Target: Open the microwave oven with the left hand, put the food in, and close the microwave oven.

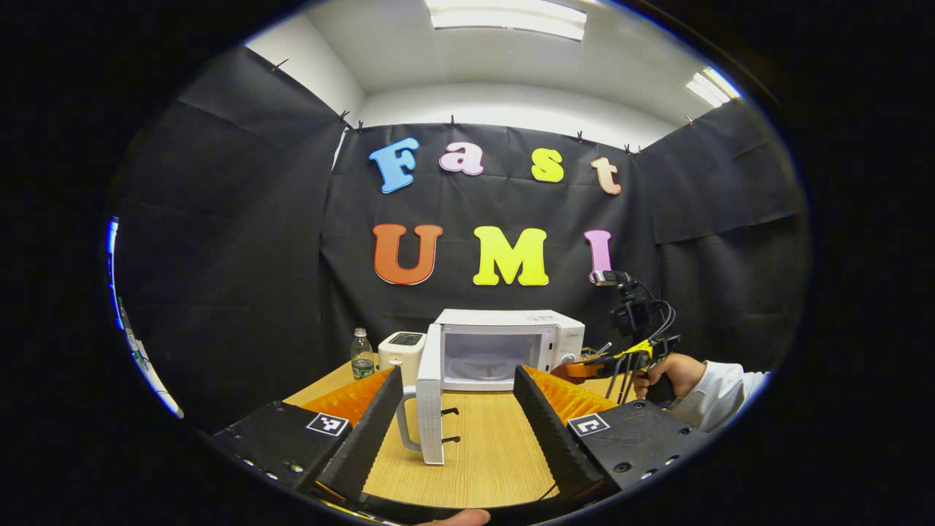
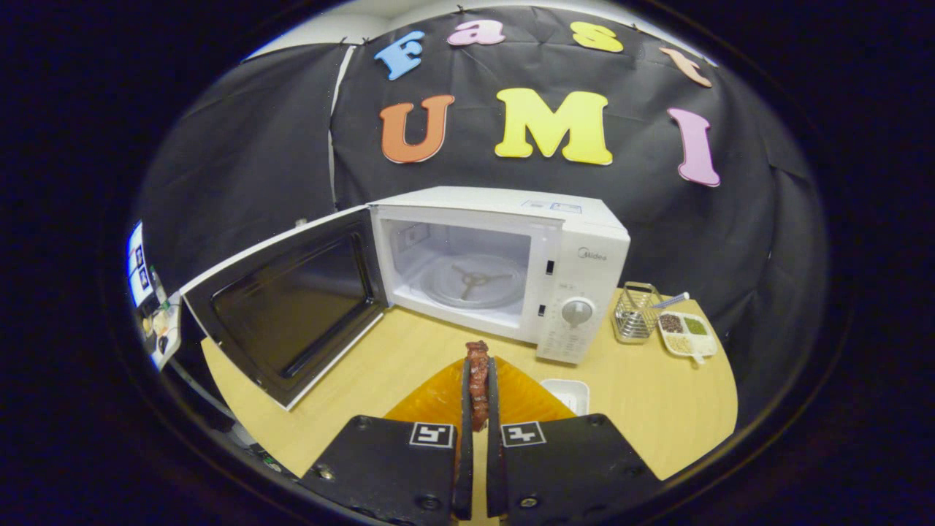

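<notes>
A white microwave [image 2: 584, 241] stands on the wooden table [image 2: 657, 416], its door [image 2: 292, 299] swung wide to the left and the glass turntable [image 2: 475, 281] bare. My right gripper [image 2: 478, 372] is shut on a reddish-brown strip of food [image 2: 478, 352], held just in front of the cavity. In the left gripper view the door [image 1: 432, 394] is seen edge-on with its handle [image 1: 405, 431], between the spread fingers of my open left gripper [image 1: 457, 372]; neither finger presses on it. A hand holds the right gripper [image 1: 584, 367] to the right of the microwave [image 1: 511, 329].
A wire basket [image 2: 635, 314] and a divided dish of grains [image 2: 687, 332] sit right of the microwave, with a small white dish [image 2: 566, 394] nearer. On its left stand a water bottle [image 1: 361, 354] and a small white appliance [image 1: 402, 349]. Black cloth walls close in the table.
</notes>
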`<control>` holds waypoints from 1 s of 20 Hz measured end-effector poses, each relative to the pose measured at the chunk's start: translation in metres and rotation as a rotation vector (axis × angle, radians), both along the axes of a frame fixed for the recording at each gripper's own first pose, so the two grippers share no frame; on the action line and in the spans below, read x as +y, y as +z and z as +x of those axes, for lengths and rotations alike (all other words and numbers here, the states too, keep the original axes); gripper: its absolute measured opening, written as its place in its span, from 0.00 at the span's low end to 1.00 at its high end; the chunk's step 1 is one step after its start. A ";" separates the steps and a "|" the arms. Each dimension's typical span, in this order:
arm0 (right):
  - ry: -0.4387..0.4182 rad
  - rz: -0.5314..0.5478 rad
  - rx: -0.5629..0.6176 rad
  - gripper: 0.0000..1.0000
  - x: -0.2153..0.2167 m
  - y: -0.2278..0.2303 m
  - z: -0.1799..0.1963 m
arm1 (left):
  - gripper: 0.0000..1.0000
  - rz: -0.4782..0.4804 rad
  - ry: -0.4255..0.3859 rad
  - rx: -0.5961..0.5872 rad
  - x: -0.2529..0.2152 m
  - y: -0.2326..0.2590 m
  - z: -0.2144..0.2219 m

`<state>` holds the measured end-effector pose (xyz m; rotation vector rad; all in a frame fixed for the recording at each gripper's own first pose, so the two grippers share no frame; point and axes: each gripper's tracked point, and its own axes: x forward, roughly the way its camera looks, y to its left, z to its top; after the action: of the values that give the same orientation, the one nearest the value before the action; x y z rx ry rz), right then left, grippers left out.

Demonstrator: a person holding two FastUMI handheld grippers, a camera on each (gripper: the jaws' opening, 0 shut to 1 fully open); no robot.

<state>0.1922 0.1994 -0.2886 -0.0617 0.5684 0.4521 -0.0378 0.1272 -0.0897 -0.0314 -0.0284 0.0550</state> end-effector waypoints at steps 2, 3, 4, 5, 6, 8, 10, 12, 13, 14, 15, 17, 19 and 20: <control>-0.043 0.040 -0.027 0.11 0.018 -0.003 0.026 | 0.92 0.003 -0.020 0.013 -0.003 -0.006 0.004; -0.067 0.065 -0.045 0.11 0.027 -0.005 0.039 | 0.92 0.004 -0.029 0.021 -0.003 -0.009 0.006; -0.091 0.092 -0.063 0.11 0.037 -0.006 0.053 | 0.92 0.006 -0.032 0.026 -0.001 -0.011 0.007; -0.119 0.122 -0.075 0.11 0.046 -0.008 0.067 | 0.92 0.006 -0.030 0.031 0.003 -0.011 0.007; -0.149 0.159 -0.088 0.11 0.056 -0.010 0.080 | 0.92 0.004 -0.027 0.032 0.008 -0.012 0.009; -0.211 0.239 -0.096 0.11 0.077 -0.017 0.108 | 0.92 -0.004 -0.023 0.038 0.016 -0.013 0.013; -0.268 0.290 -0.094 0.11 0.095 -0.034 0.136 | 0.92 -0.009 -0.015 0.043 0.024 -0.015 0.017; -0.335 0.336 -0.094 0.11 0.109 -0.052 0.162 | 0.92 -0.017 -0.005 0.055 0.033 -0.018 0.022; -0.373 0.364 -0.082 0.11 0.113 -0.062 0.172 | 0.92 -0.020 -0.003 0.057 0.036 -0.018 0.025; -0.413 0.392 -0.051 0.11 0.118 -0.075 0.179 | 0.92 -0.019 0.001 0.061 0.040 -0.020 0.027; -0.444 0.435 -0.046 0.11 0.121 -0.079 0.185 | 0.92 -0.022 0.013 0.061 0.045 -0.021 0.029; -0.508 0.497 -0.037 0.11 0.126 -0.086 0.200 | 0.92 -0.026 0.029 0.083 0.053 -0.033 0.035; -0.549 0.534 -0.023 0.11 0.128 -0.094 0.209 | 0.92 -0.029 0.034 0.123 0.056 -0.044 0.042; -0.563 0.557 -0.015 0.11 0.131 -0.098 0.215 | 0.93 -0.028 0.038 0.129 0.058 -0.045 0.043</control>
<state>0.4067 0.3308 -0.3869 0.6145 0.4048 0.0472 0.0052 0.1855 -0.1346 -0.0549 0.1012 0.0958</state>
